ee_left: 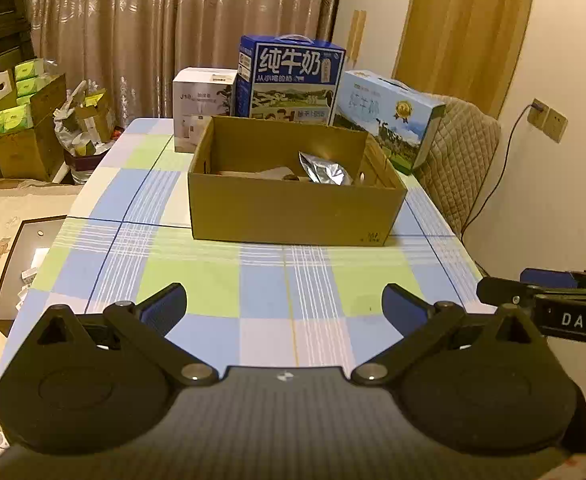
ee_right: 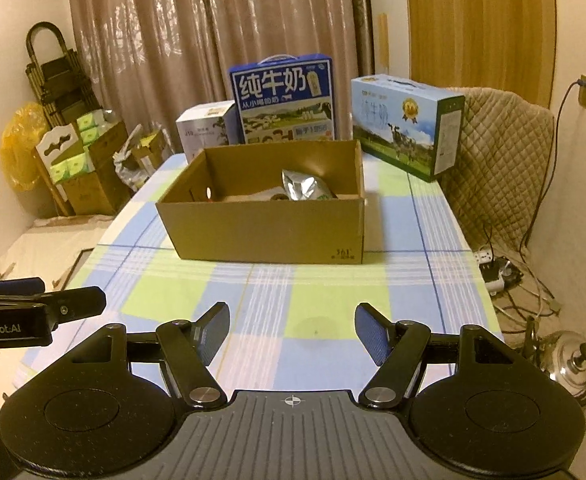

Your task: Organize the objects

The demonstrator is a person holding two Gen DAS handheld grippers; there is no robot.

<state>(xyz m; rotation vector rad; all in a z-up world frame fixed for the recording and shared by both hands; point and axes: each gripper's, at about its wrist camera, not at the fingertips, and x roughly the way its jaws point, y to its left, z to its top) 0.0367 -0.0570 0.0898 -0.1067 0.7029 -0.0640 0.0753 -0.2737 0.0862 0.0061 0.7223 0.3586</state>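
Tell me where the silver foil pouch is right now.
In both wrist views the silver foil pouch lies inside the open cardboard box at mid-table, toward its right side, in front of the dark blue milk carton.

Counted on the checked table (ee_left: 253,280): one open cardboard box (ee_left: 293,212) with one silver foil pouch (ee_left: 325,168) inside, two milk cartons, dark blue (ee_left: 293,76) and light blue (ee_left: 389,116), one white box (ee_left: 201,100). Two grippers: left (ee_left: 284,304), right (ee_right: 292,328).
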